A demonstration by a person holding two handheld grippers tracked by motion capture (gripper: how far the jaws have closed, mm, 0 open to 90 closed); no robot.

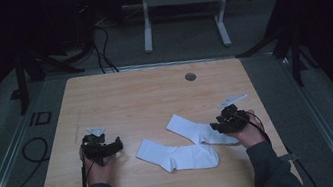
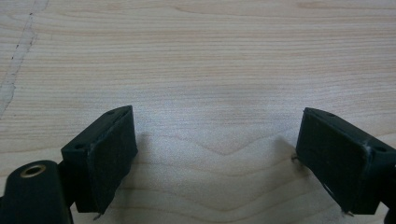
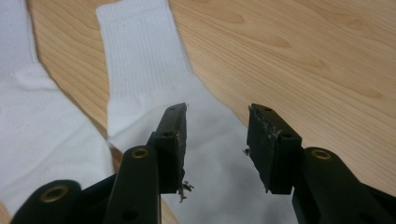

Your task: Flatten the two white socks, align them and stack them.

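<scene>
While two white socks lie flat on the table (image 1: 154, 95), the right tongs (image 1: 223, 124) hover over the far sock (image 1: 195, 130), jaws parted with the fabric showing between them but not yet pinched. The near sock (image 1: 177, 155) lies just beside the far sock, toward the person, and the two touch or overlap where they meet. Well away from the far sock, on its left, the left tongs (image 1: 107, 147) sit wide open over bare wood, holding nothing. The risk, judging from here: a shallow bite could snag only the top layer or drag the near sock along too, since they lie so close. No containers anywhere on the table.
</scene>
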